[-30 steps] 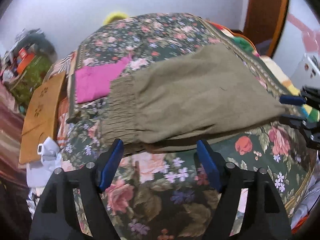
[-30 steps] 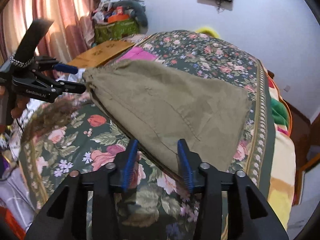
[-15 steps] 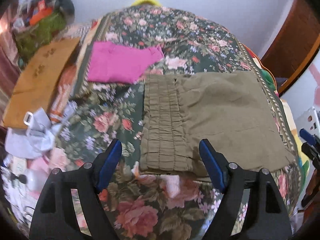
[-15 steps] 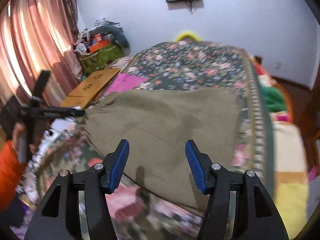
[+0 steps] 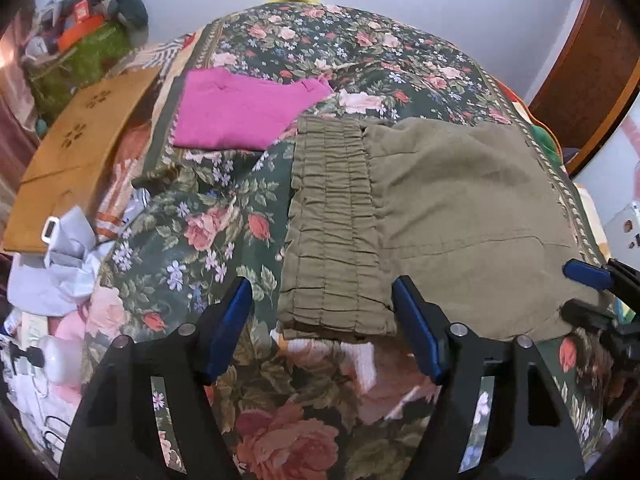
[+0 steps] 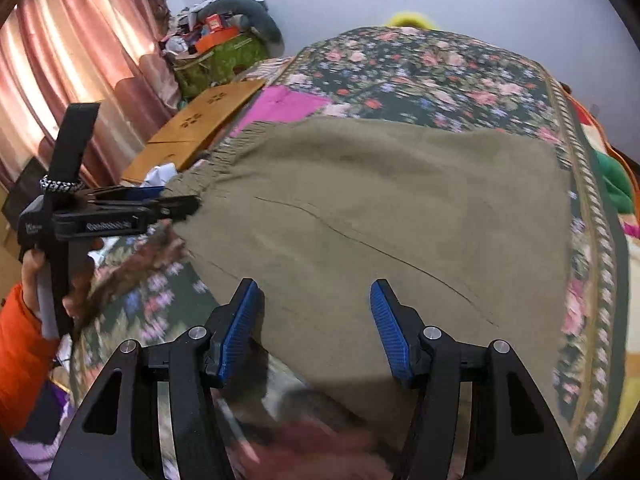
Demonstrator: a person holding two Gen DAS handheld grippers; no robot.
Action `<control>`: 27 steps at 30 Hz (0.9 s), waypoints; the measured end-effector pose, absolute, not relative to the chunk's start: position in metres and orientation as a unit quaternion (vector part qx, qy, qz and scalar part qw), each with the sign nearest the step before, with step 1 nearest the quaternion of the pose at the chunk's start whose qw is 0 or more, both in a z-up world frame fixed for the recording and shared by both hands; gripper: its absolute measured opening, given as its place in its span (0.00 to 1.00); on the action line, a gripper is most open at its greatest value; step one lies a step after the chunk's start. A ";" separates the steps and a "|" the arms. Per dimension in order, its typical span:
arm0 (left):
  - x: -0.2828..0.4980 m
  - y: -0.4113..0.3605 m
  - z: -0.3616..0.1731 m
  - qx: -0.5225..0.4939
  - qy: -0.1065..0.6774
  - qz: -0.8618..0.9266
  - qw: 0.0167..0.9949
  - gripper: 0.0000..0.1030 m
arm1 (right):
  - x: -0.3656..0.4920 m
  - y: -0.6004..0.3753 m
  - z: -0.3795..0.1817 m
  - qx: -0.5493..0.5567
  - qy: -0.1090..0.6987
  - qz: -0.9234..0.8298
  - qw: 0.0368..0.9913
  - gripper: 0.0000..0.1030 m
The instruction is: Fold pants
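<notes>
The olive-green pants [image 5: 460,216] lie folded flat on the floral bedspread [image 5: 200,232], with the gathered elastic waistband [image 5: 332,224] at the left. They also show in the right wrist view [image 6: 380,216]. My left gripper [image 5: 322,332] is open and empty, just in front of the waistband's near corner. My right gripper [image 6: 312,328] is open and empty over the pants' near edge. It also shows at the right edge of the left wrist view [image 5: 588,292]. The left gripper appears side-on at the waistband in the right wrist view [image 6: 176,200].
A folded magenta garment [image 5: 244,116] lies beyond the waistband. A wooden board [image 5: 80,152] and crumpled white cloth [image 5: 60,264] sit off the bed's left side. Clutter and a green bag [image 6: 224,56] stand by the pink curtain [image 6: 60,64]. A wooden door [image 5: 592,52] is at right.
Both grippers have let the pants down flat on the bed and drawn back a little. The views have tipped downward and nearer to the near edge.
</notes>
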State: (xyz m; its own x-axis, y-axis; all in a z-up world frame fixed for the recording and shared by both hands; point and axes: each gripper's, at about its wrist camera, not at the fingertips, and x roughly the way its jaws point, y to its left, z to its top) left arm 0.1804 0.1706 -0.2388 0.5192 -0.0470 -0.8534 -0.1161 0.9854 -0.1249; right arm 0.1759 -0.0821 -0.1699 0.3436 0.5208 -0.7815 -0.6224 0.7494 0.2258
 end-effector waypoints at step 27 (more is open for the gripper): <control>0.173 0.167 -0.213 -0.060 0.486 0.038 0.871 0.73 | 0.178 -0.211 -0.148 0.006 0.456 0.259 0.852 0.50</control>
State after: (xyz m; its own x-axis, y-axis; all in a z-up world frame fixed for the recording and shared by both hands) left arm 0.1731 0.1666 -0.2131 0.5240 0.0080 -0.8517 -0.1252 0.9898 -0.0677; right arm 0.1775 -0.2105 -0.1476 0.4504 0.4463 -0.7733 -0.4352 0.8660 0.2463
